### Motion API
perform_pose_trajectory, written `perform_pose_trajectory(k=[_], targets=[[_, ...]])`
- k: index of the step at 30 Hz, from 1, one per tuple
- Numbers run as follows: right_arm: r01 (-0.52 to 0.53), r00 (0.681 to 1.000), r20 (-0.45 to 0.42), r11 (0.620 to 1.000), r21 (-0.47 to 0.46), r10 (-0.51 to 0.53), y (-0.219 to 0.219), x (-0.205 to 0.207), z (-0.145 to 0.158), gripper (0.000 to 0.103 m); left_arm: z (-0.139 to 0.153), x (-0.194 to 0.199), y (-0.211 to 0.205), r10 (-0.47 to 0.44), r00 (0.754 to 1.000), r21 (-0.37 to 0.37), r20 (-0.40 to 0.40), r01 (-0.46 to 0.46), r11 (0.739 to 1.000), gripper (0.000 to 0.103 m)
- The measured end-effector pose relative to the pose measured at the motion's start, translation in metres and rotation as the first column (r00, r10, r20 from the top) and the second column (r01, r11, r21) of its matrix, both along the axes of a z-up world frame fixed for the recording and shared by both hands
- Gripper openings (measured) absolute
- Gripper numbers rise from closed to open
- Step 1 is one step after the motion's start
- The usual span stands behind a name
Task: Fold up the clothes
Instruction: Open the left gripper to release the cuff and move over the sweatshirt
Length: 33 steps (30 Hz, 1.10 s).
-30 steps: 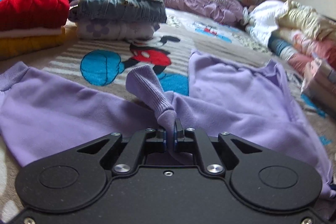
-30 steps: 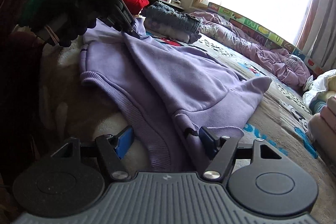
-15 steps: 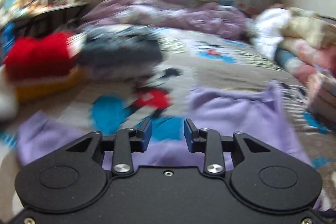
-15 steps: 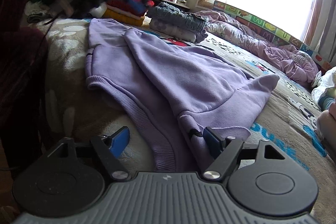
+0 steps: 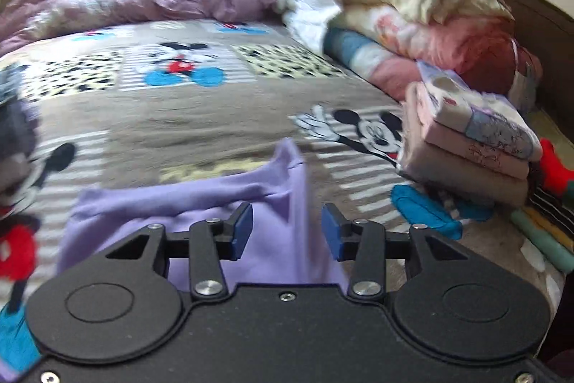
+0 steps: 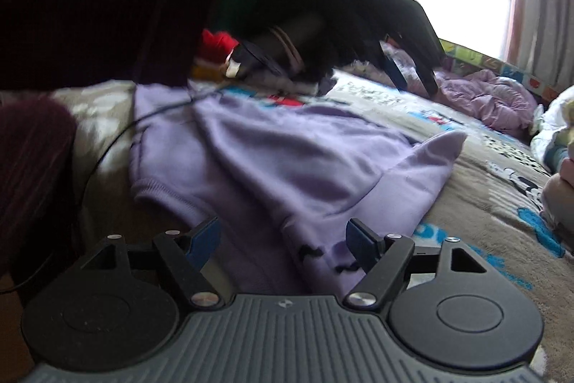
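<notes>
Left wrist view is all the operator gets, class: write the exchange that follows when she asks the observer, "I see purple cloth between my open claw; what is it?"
Observer: A purple sweatshirt spread on the bed; the right wrist view shows its ribbed hem nearest that camera.
Operator: Where is my left claw?
Observer: In the air above the sweatshirt's far side, touching no cloth.
Operator: And the right claw?
Observer: Open, low over the sweatshirt's near edge, gripping nothing.
Operator: Any sleeve folded?
Observer: One sleeve lies across the body, its cuff pointing toward the window.
</notes>
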State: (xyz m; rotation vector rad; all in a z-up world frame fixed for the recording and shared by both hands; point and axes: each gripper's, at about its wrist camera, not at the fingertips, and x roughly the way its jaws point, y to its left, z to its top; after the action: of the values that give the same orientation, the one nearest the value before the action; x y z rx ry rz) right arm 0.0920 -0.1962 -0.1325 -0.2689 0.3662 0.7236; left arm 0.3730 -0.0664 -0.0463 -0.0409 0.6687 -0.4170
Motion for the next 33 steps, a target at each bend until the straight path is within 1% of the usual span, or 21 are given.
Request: perform_pose_trajectory(k=[2, 4, 7, 9, 11, 16, 17, 18, 19, 20, 22, 24, 25, 27, 29, 31, 32, 33], targets=[[0.026, 1.0, -0.001, 0.999, 0.026, -0.026, -0.003, 0.004, 0.0, 0.077, -0.003, 0.016, -0.012, -0.016, 1.0, 0.001, -0.018, 0.016, 1.0, 0.041], [0.048, 0.999, -0.022, 0.998, 0.039, -0.048, -0.005, 0.01, -0.002, 0.077, -0.008, 0.032, -0.021, -0.031, 0.999, -0.004, -0.044, 0.031, 1.0, 0.041], [0.065, 0.997, -0.042, 0.996, 0.061, -0.062, -0.006, 0.017, -0.003, 0.077, -0.016, 0.055, -0.032, -0.032, 0.995, -0.016, -0.089, 0.031, 0.999, 0.041], [0.06, 0.997, -0.047, 0.996, 0.069, -0.057, -0.005, 0.018, -0.005, 0.077, -0.018, 0.068, -0.038, -0.028, 0.993, -0.02, -0.112, 0.026, 0.999, 0.041], [0.053, 0.997, -0.052, 0.996, 0.072, -0.049, -0.003, 0.019, -0.006, 0.077, -0.023, 0.079, -0.042, -0.022, 0.992, -0.009, -0.128, 0.021, 1.0, 0.041], [0.046, 0.997, -0.068, 0.996, 0.082, -0.04, 0.001, 0.021, -0.008, 0.077, -0.033, 0.096, -0.04, -0.018, 0.988, -0.016, -0.156, 0.016, 1.0, 0.04], [0.046, 0.997, -0.071, 0.995, 0.084, -0.04, 0.002, 0.021, -0.008, 0.077, -0.034, 0.1, -0.04, -0.018, 0.987, -0.019, -0.162, 0.015, 1.0, 0.033], [0.047, 0.996, -0.078, 0.995, 0.089, -0.04, 0.002, 0.022, -0.009, 0.077, -0.036, 0.103, -0.039, -0.018, 0.986, -0.021, -0.168, 0.015, 1.0, 0.02], [0.047, 0.996, -0.086, 0.994, 0.094, -0.039, 0.002, 0.023, -0.01, 0.077, -0.038, 0.106, -0.038, -0.018, 0.985, -0.024, -0.173, 0.014, 1.0, 0.015], [0.047, 0.995, -0.097, 0.995, 0.092, -0.038, 0.002, 0.024, -0.011, 0.078, -0.039, 0.109, -0.035, -0.018, 0.984, -0.044, -0.175, 0.011, 0.999, 0.014], [0.045, 0.993, -0.116, 0.995, 0.086, -0.034, 0.004, 0.026, -0.014, 0.079, -0.041, 0.113, -0.018, -0.016, 0.985, -0.144, -0.174, -0.009, 0.99, 0.014], [0.037, 0.992, -0.122, 0.997, 0.074, -0.028, 0.006, 0.027, -0.016, 0.082, -0.051, 0.122, 0.005, 0.003, 0.98, -0.26, -0.2, -0.055, 0.964, 0.013], [0.034, 0.992, -0.122, 0.997, 0.073, -0.025, 0.007, 0.026, -0.017, 0.084, -0.06, 0.124, 0.016, 0.008, 0.974, -0.324, -0.226, -0.083, 0.942, 0.013], [0.028, 0.991, -0.134, 0.996, 0.08, -0.017, 0.007, 0.027, -0.018, 0.086, -0.079, 0.127, 0.039, 0.017, 0.961, -0.439, -0.275, -0.141, 0.887, 0.013], [0.025, 0.99, -0.144, 0.996, 0.085, -0.012, 0.008, 0.027, -0.019, 0.087, -0.095, 0.128, 0.056, 0.034, 0.95, -0.518, -0.311, -0.199, 0.832, 0.013], [0.023, 0.989, -0.148, 0.996, 0.086, -0.01, 0.008, 0.028, -0.02, 0.087, -0.109, 0.128, 0.072, 0.049, 0.938, -0.586, -0.343, -0.255, 0.769, 0.005], [0.023, 0.989, -0.149, 0.996, 0.086, -0.01, 0.008, 0.028, -0.02, 0.087, -0.114, 0.128, 0.079, 0.063, 0.934, -0.611, -0.351, -0.28, 0.741, 0.004], [0.022, 0.989, -0.15, 0.996, 0.087, -0.009, 0.008, 0.028, -0.02, 0.087, -0.118, 0.128, 0.084, 0.071, 0.931, -0.626, -0.359, -0.296, 0.721, 0.004]])
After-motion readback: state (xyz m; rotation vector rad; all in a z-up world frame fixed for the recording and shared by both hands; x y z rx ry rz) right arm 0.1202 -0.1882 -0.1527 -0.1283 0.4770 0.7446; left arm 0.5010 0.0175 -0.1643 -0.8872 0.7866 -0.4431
